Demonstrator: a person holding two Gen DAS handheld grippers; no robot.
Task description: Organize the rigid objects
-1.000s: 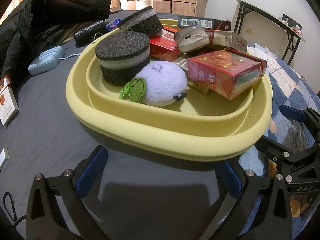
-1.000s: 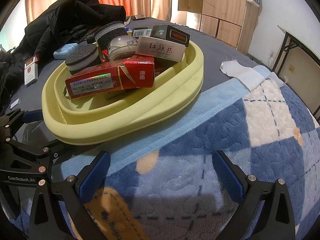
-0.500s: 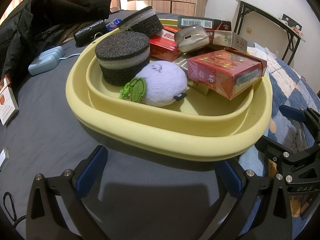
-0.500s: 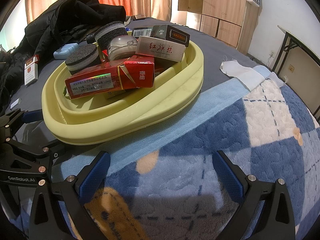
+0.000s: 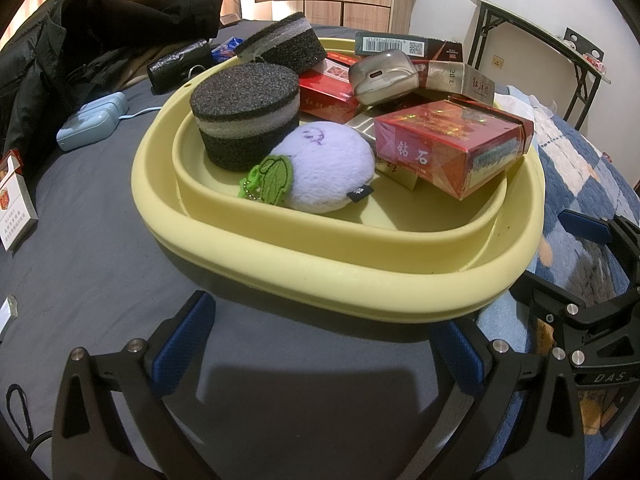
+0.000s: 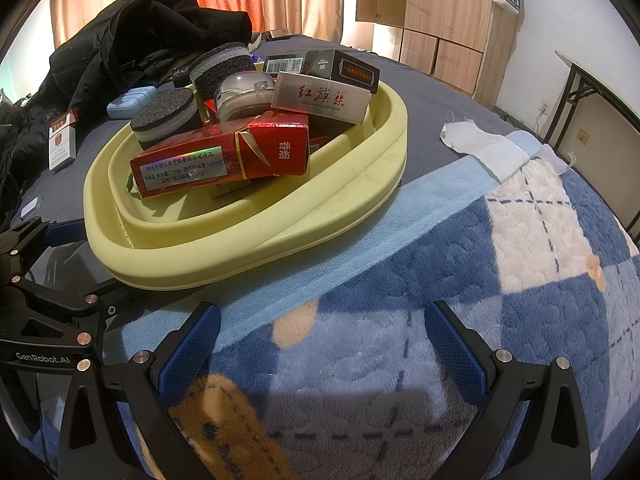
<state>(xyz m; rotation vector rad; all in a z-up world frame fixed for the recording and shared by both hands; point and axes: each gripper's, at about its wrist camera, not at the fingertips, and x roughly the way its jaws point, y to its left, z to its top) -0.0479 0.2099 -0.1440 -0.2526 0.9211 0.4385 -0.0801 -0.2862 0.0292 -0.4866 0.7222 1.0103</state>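
A yellow basin (image 5: 360,276) sits on the bed, also in the right wrist view (image 6: 248,240). It holds two dark round sponges (image 5: 246,114), a lilac plush toy (image 5: 328,172), a red cigarette box (image 5: 452,144), a grey earbud case (image 5: 382,76) and more boxes (image 6: 320,96). My left gripper (image 5: 320,344) is open and empty just in front of the basin's near rim. My right gripper (image 6: 320,340) is open and empty over the blue blanket, to the right of the basin.
A white-and-red cigarette pack (image 5: 14,204) stands left of the basin, with a light blue case (image 5: 92,120) and black jacket (image 5: 80,36) behind. A blue plaid blanket (image 6: 480,280) covers the right side. A white cloth (image 6: 484,148) lies beyond it.
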